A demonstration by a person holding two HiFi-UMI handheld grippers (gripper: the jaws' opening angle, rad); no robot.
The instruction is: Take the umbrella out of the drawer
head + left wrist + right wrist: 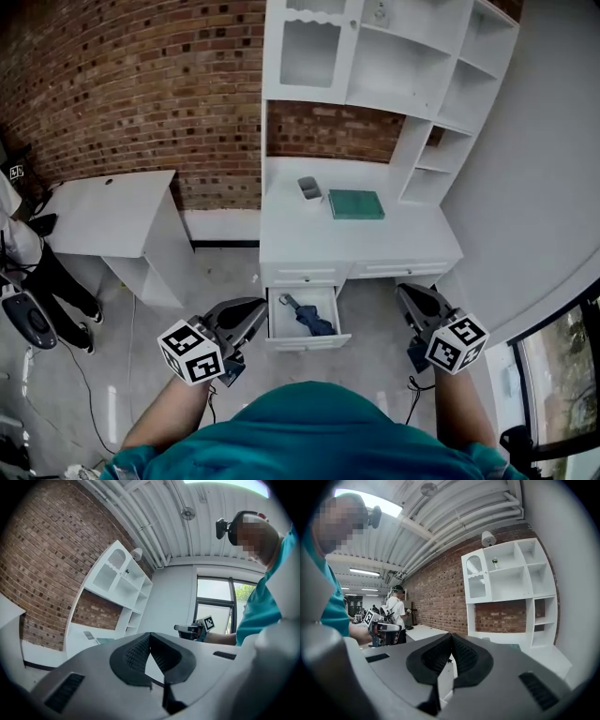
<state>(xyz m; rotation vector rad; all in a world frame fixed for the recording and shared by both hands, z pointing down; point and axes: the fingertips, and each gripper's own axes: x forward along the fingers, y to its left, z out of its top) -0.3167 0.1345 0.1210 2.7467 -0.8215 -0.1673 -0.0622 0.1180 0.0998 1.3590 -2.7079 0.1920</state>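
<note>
R gripper (451, 640) jaws together (nothing between); white shelf unit (511, 590) ahead.

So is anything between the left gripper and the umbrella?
Nothing visible does. The drawer is open, the umbrella lies uncovered in it, and the left gripper, shut and empty, sits just left of the drawer.

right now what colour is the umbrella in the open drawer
Folded umbrella: dark blue, clearest in the head view.

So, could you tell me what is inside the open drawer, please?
A folded dark blue umbrella lies in the drawer; nothing else shows there. The drawer's rear part is covered by the desk top.
</note>
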